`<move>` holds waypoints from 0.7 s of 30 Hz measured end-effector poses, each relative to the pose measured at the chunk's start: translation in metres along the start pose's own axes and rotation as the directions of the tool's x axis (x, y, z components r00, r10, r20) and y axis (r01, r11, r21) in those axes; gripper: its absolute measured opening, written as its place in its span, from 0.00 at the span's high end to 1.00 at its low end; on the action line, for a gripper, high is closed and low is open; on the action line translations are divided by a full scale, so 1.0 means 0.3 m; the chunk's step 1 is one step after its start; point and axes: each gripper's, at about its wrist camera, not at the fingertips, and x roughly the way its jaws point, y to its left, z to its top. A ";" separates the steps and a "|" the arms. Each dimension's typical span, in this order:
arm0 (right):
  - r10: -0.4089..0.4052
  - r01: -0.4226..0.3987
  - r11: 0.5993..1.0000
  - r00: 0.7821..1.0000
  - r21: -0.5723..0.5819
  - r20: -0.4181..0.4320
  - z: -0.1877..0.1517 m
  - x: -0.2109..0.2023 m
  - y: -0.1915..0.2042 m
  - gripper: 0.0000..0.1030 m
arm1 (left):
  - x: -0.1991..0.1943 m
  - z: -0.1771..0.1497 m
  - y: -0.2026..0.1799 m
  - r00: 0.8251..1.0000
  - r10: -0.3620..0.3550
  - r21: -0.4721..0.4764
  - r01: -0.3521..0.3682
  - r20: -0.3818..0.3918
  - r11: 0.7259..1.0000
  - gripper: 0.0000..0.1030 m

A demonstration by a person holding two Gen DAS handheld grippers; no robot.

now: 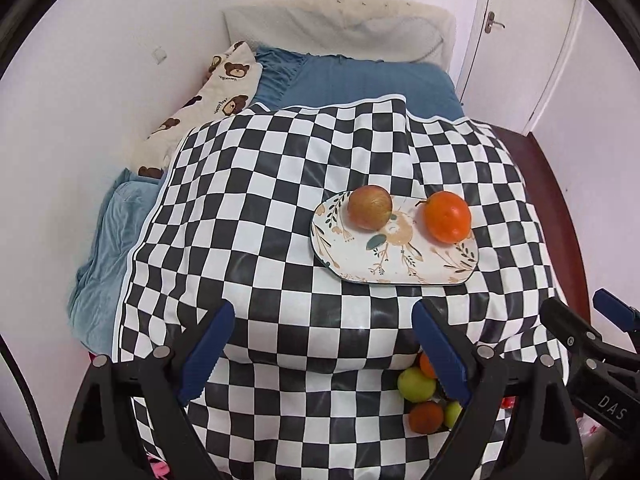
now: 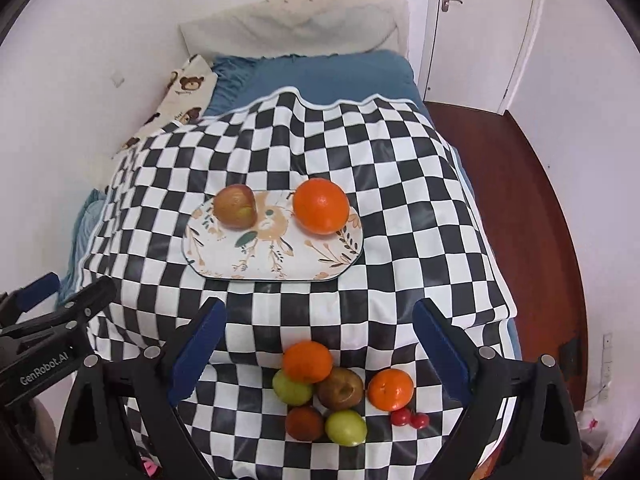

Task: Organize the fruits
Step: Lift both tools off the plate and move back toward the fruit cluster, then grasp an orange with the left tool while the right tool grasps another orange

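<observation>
**A small white bedroom**

White walls (image 2: pixel 80 60) fill the upper left and the right edge of both views. A bed (image 2: pixel 320 68) with a blue sheet runs up the middle to a pale padded headboard (image 2: pixel 296 20). A bear-print pillow (image 1: pixel 216 92) lies along the wall at upper left. A checkered cloth (image 2: pixel 400 184) covers the near bed. A white door (image 2: pixel 480 20) with a lever handle stands upper right; dark red-brown floor (image 2: pixel 532 184) curves down the right side. Light is soft and even.

Apple (image 2: pixel 235 211) & orange (image 2: pixel 321 206) on plate (image 2: pixel 276 258), rest piled nearby (image 2: pixel 320 394)
</observation>
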 end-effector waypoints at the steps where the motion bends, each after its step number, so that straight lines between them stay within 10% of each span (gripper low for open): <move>1: 0.006 -0.006 1.000 1.000 0.002 0.006 -0.002 -0.012 0.000 0.06 | -0.008 -0.002 0.002 1.000 -0.001 -0.004 0.001 0.003 1.000 0.12; 14: 0.115 -0.081 0.971 0.983 0.226 -0.142 -0.136 0.171 -0.258 0.07 | 0.190 -0.077 -0.162 0.990 -0.039 0.102 0.053 -0.132 0.993 0.02; 18: 0.132 -0.057 0.951 0.964 0.304 -0.231 -0.228 0.313 -0.372 0.32 | 0.336 -0.131 -0.273 0.963 -0.065 0.148 0.106 -0.260 0.983 0.02; 21: 0.155 -0.042 0.930 0.945 0.365 -0.286 -0.300 0.397 -0.441 0.32 | 0.437 -0.165 -0.354 0.929 -0.094 0.158 0.160 -0.358 0.974 0.02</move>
